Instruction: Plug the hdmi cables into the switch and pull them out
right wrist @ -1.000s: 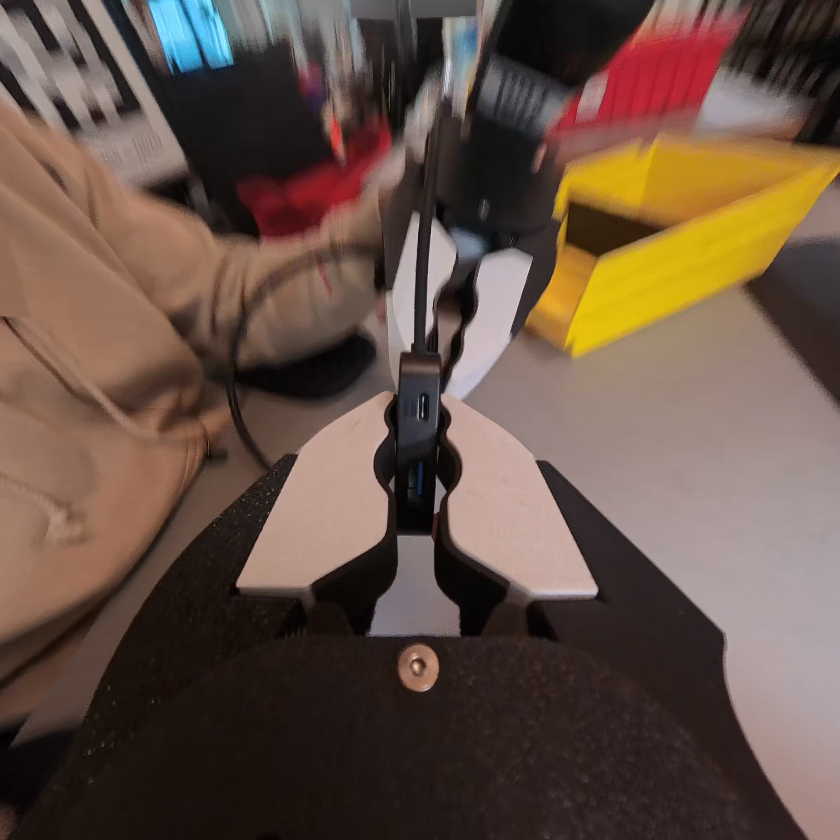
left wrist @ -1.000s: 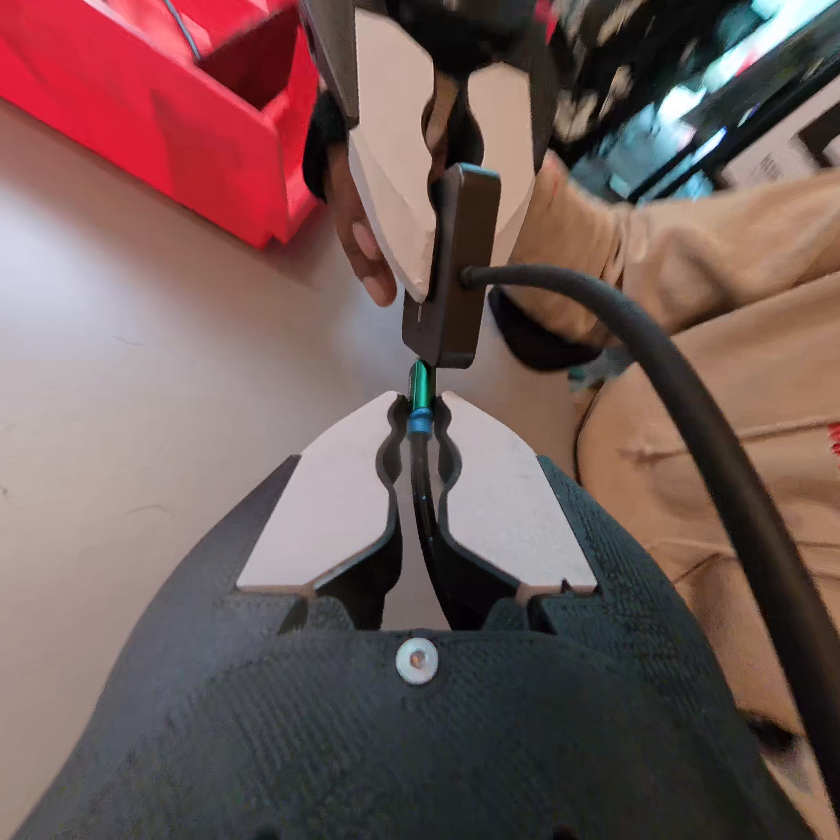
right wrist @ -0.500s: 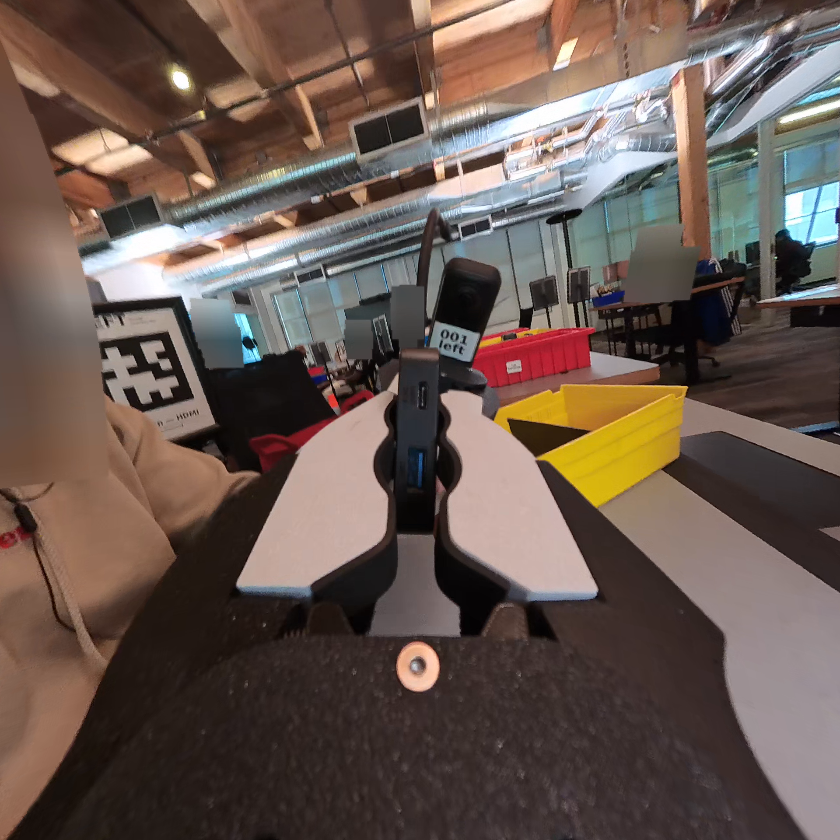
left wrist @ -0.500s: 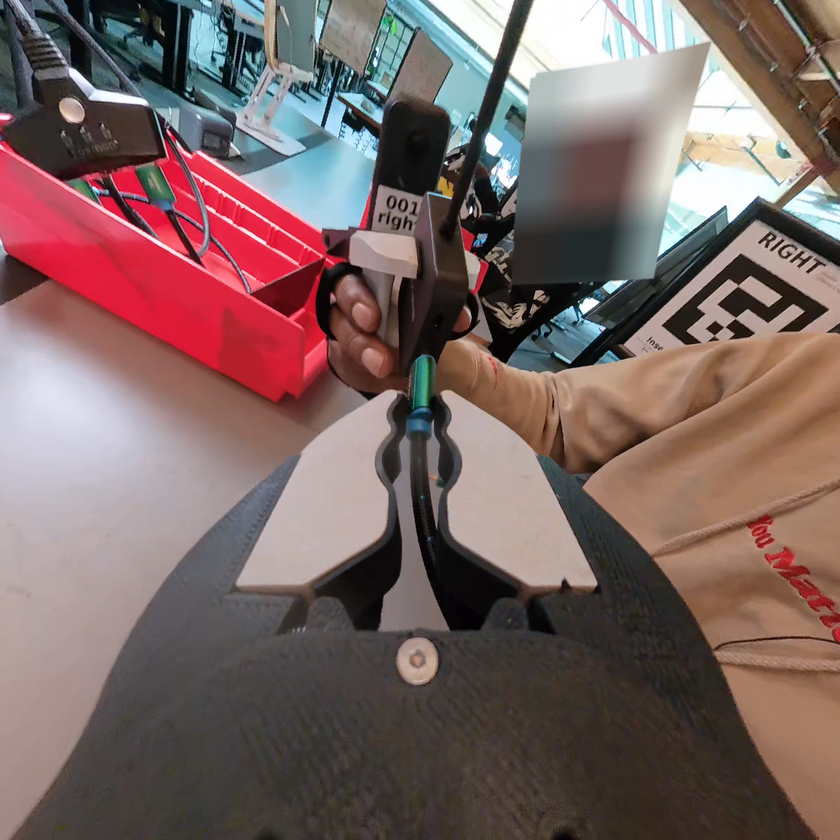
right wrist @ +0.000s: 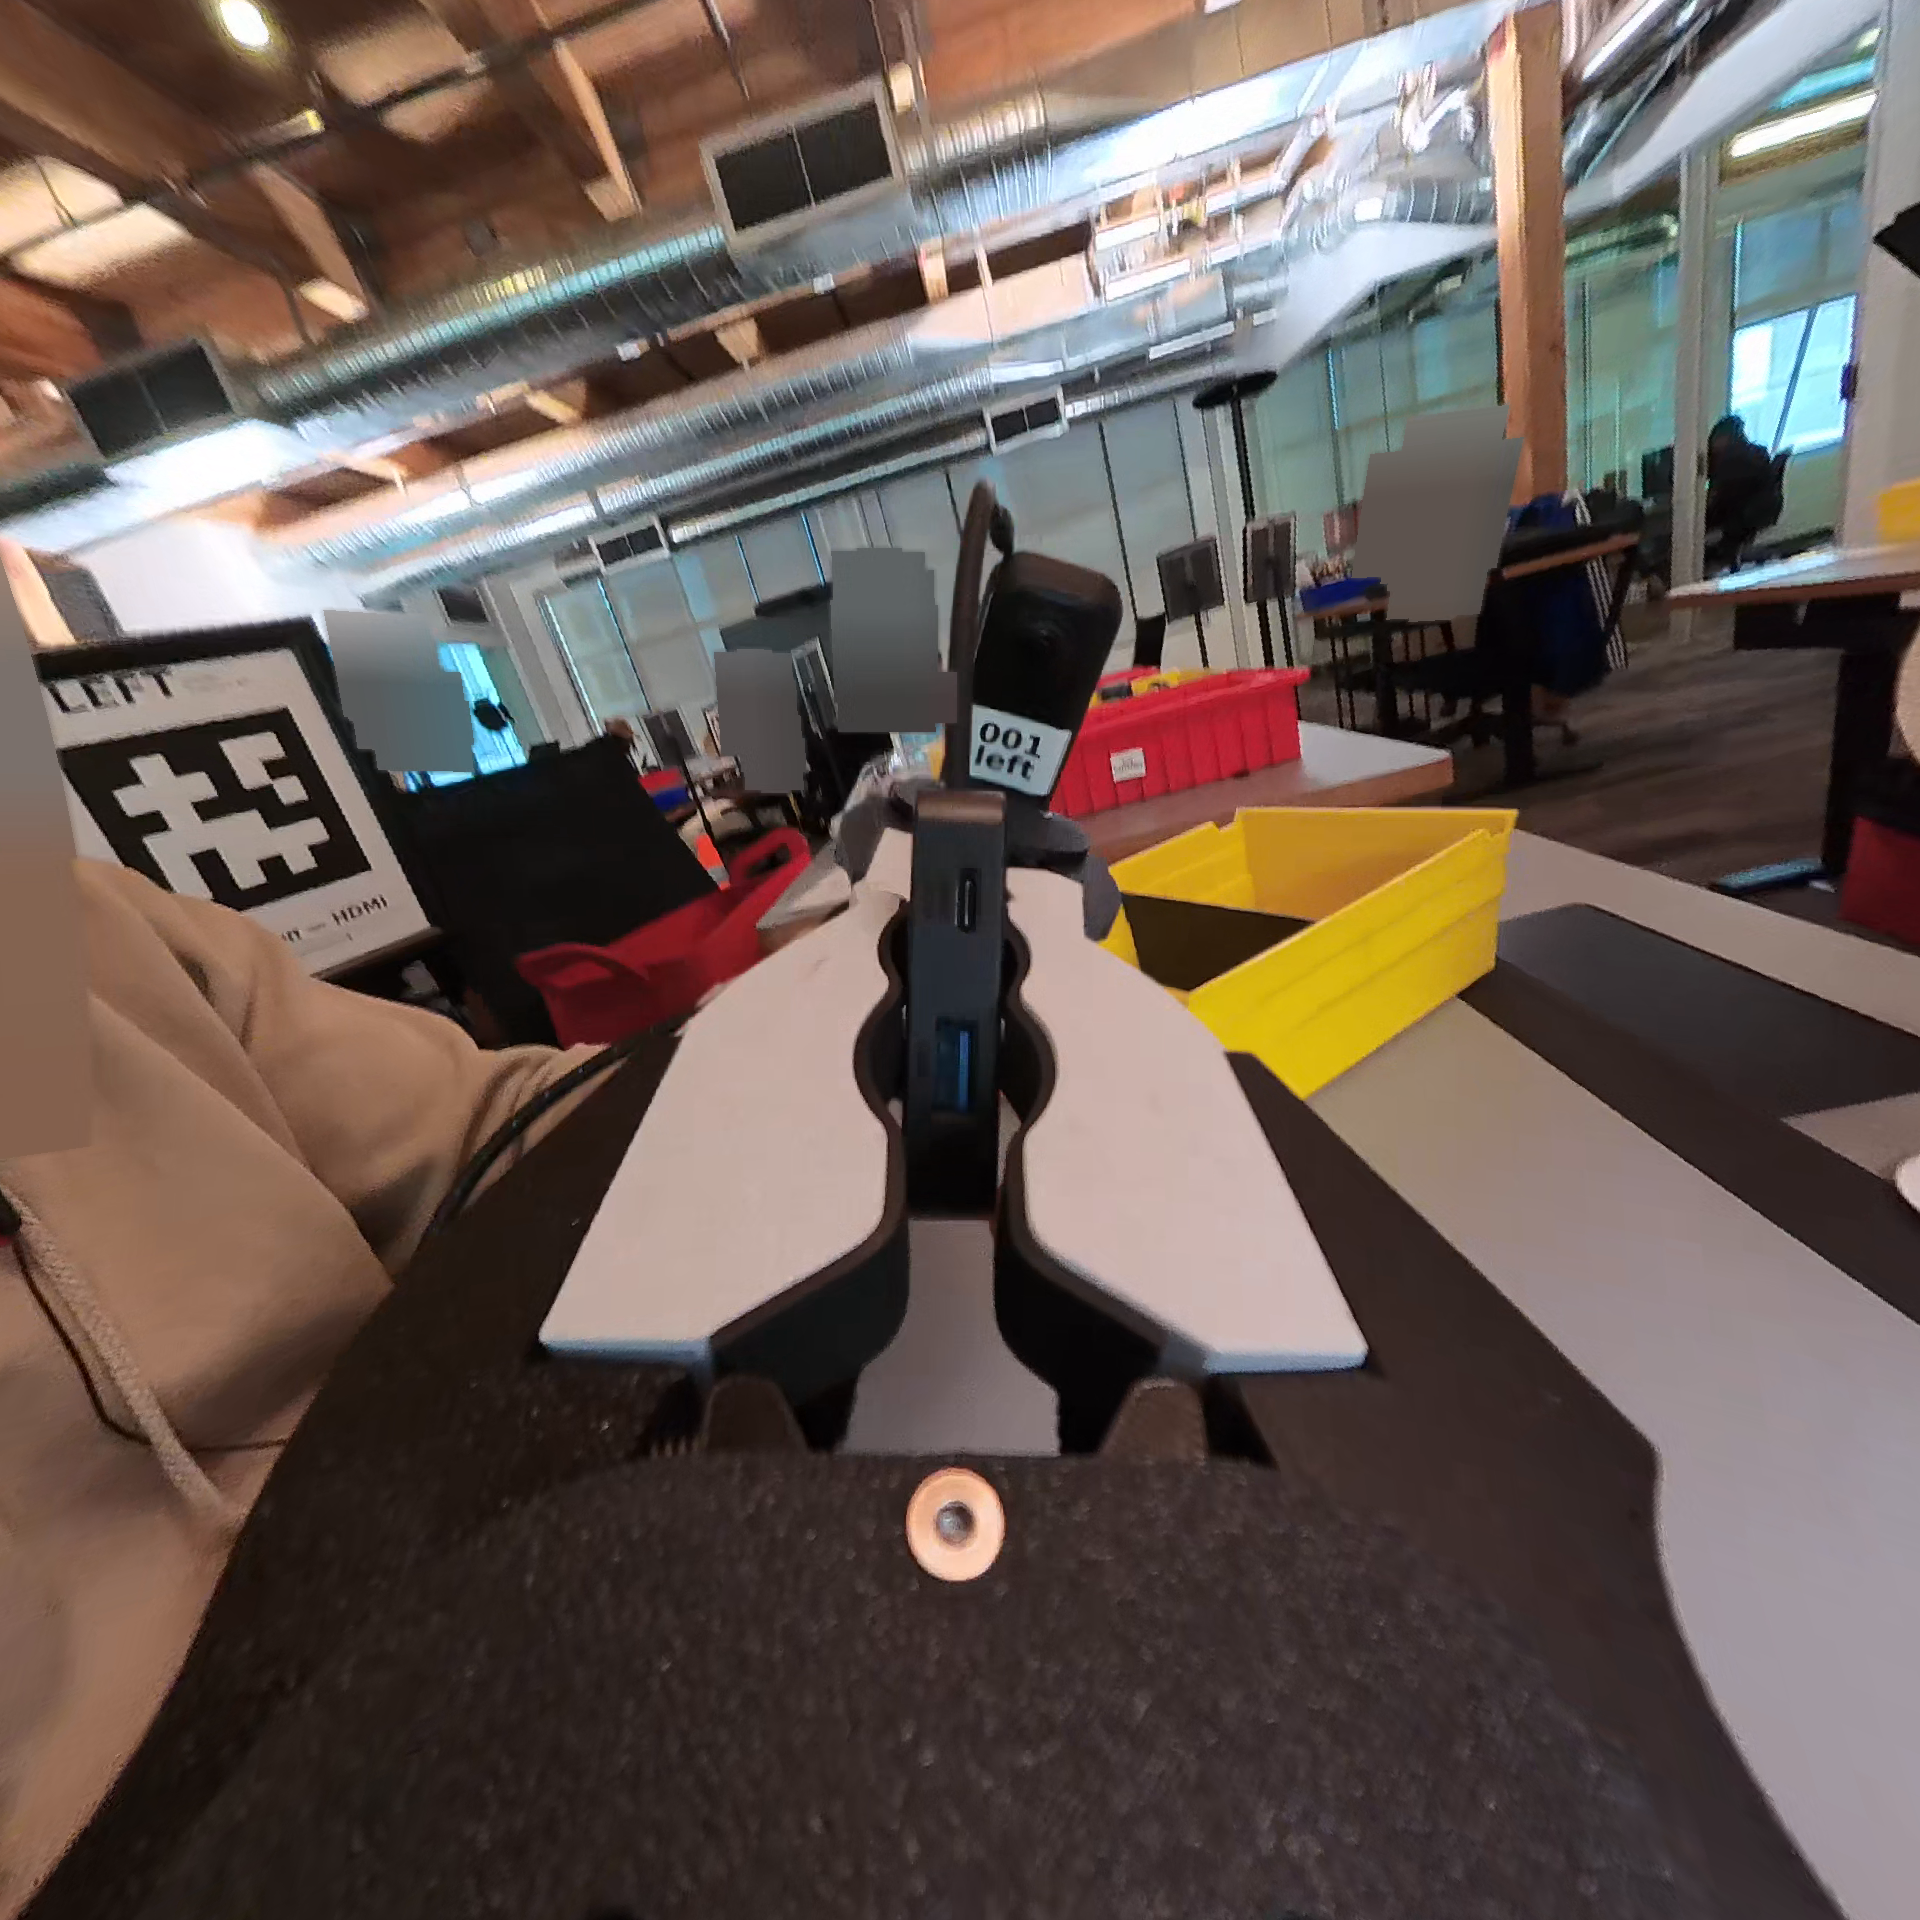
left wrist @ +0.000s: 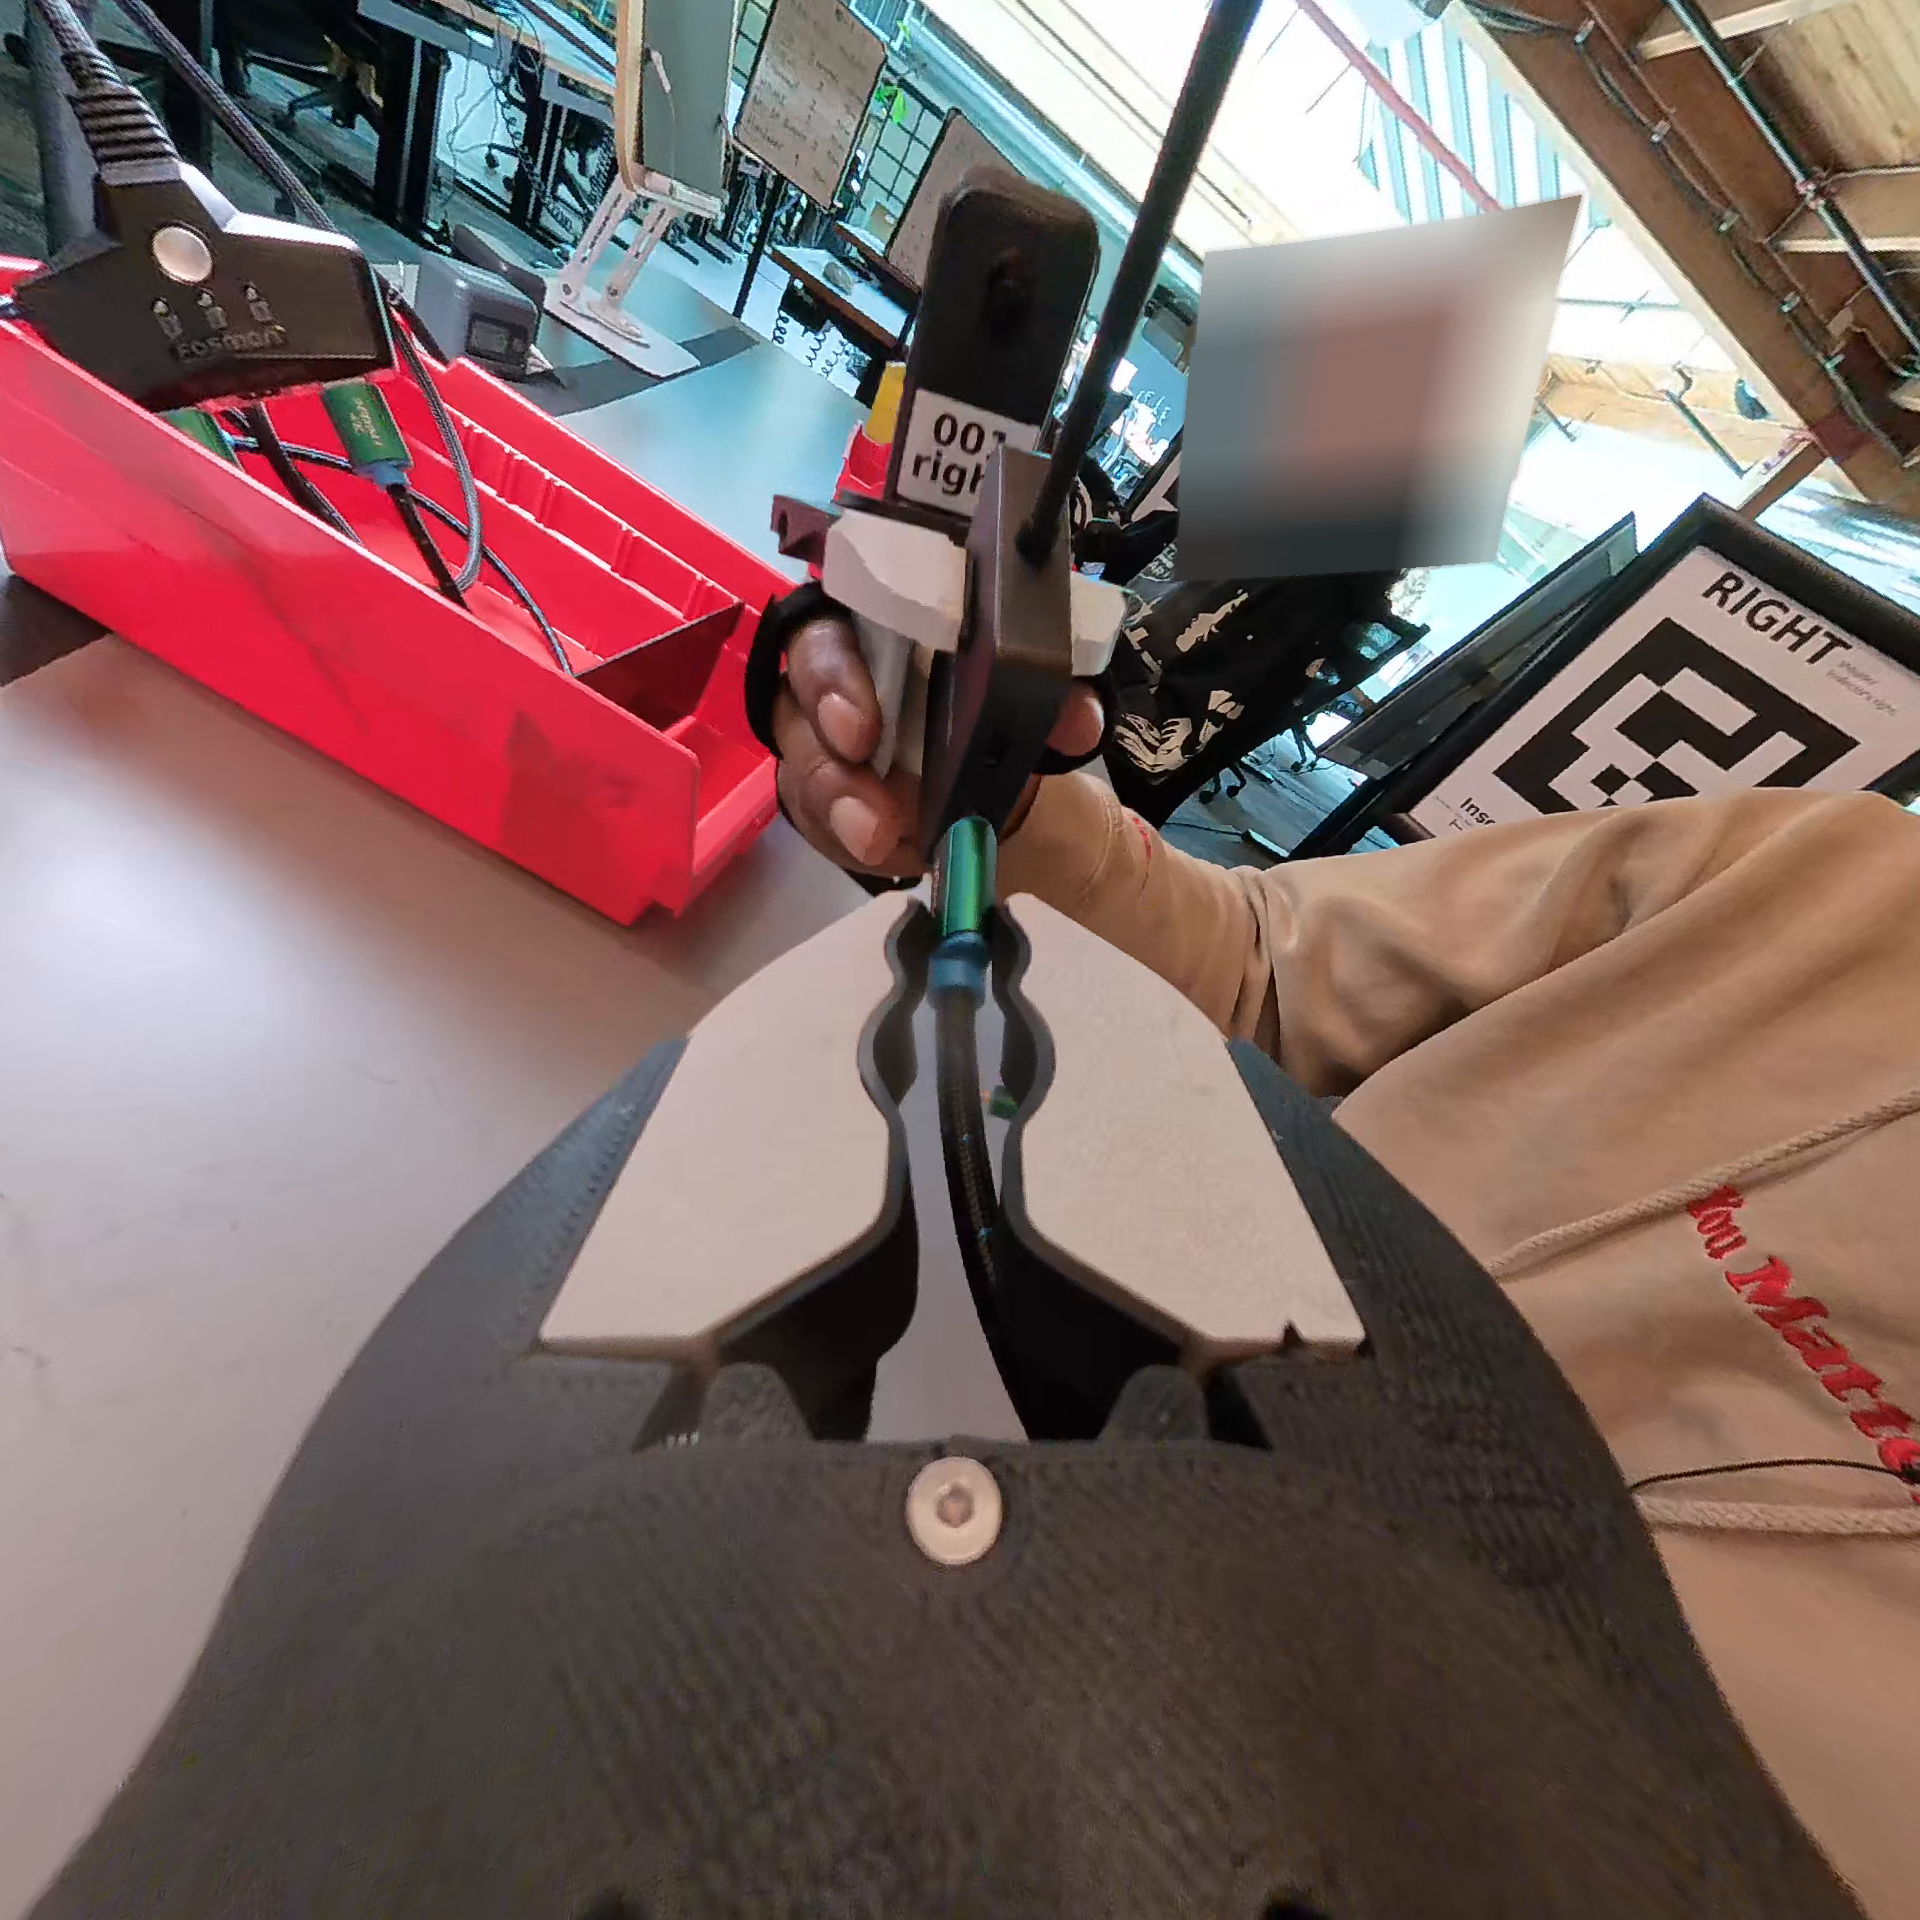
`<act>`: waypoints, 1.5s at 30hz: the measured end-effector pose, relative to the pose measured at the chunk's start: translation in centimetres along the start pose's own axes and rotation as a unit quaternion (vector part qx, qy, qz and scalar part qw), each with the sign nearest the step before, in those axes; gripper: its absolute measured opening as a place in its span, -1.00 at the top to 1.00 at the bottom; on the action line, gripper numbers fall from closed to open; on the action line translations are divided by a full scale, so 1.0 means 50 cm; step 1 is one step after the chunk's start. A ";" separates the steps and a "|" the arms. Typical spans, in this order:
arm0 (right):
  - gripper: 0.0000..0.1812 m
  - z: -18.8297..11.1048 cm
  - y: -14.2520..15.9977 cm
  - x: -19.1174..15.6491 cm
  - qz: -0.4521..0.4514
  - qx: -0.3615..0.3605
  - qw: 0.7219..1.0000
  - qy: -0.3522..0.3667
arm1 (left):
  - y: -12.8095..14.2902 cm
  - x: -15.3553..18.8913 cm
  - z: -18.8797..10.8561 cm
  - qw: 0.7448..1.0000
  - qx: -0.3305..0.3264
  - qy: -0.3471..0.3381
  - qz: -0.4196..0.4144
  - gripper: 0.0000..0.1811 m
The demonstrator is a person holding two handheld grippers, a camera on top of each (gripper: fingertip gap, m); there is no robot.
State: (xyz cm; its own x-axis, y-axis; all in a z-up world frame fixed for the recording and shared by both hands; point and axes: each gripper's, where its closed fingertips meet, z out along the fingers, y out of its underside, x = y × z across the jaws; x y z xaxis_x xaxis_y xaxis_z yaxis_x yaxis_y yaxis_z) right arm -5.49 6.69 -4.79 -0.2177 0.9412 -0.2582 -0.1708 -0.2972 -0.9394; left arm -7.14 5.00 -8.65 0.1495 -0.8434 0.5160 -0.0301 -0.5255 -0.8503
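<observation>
Between the two grippers: a green-shelled HDMI plug point(left wrist: 964, 875) meets the lower end of a dark switch point(left wrist: 1013, 644); how deep it sits in the port cannot be told.
Left gripper point(left wrist: 956, 935): its fingers are closed around the blue collar and braided cable point(left wrist: 961, 1143) just behind the green plug, with the cable running back between them toward the gripper body.
Right gripper point(right wrist: 951, 935): narrowed onto the flat sides of the switch point(right wrist: 951, 997), which stands edge-on between its fingers, a small port near the tips and a blue port farther back.
Hand on right gripper: seen from the left wrist view, a person's hand point(left wrist: 842, 748) wraps the handle straight ahead of the left gripper's tips.
Switch lead: a thin black lead point(left wrist: 1132, 260) rises from the switch's upper end, up and to the right of the left gripper.
Ahead-left of left gripper: a red bin point(left wrist: 364, 665) on the grey table point(left wrist: 208, 987), holding another switch point(left wrist: 197, 301) with green-plugged cables point(left wrist: 364, 426) attached.
Ahead-right of right gripper: a yellow bin point(right wrist: 1361, 945) on the table, apart from the tips.
Right of left gripper: a tan sleeve point(left wrist: 1455, 935), and past it a framed black-and-white marker board point(left wrist: 1683, 717).
Left of right gripper: a second marker board point(right wrist: 218, 800) beyond the tan hoodie.
</observation>
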 end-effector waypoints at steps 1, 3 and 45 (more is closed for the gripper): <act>0.85 0.000 0.003 -0.003 -0.008 -0.014 1.000 0.001 | 0.001 0.001 -0.001 1.000 -0.002 0.001 0.003 0.87; 0.85 -0.003 0.010 -0.011 -0.029 -0.044 0.999 -0.001 | -0.004 0.010 -0.002 1.000 0.004 0.009 0.006 0.87; 0.79 0.005 0.064 -0.008 -0.068 -0.131 0.989 0.012 | 0.025 0.004 -0.024 0.998 -0.051 -0.019 0.033 0.86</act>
State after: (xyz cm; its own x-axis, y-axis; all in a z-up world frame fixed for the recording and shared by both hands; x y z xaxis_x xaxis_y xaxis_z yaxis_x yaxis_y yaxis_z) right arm -6.21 5.32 -7.64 -0.1862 0.9742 -0.1275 0.0591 -0.1184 -0.9912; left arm -8.32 4.04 -9.48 0.1815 -0.8731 0.4526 -0.1418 -0.4786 -0.8665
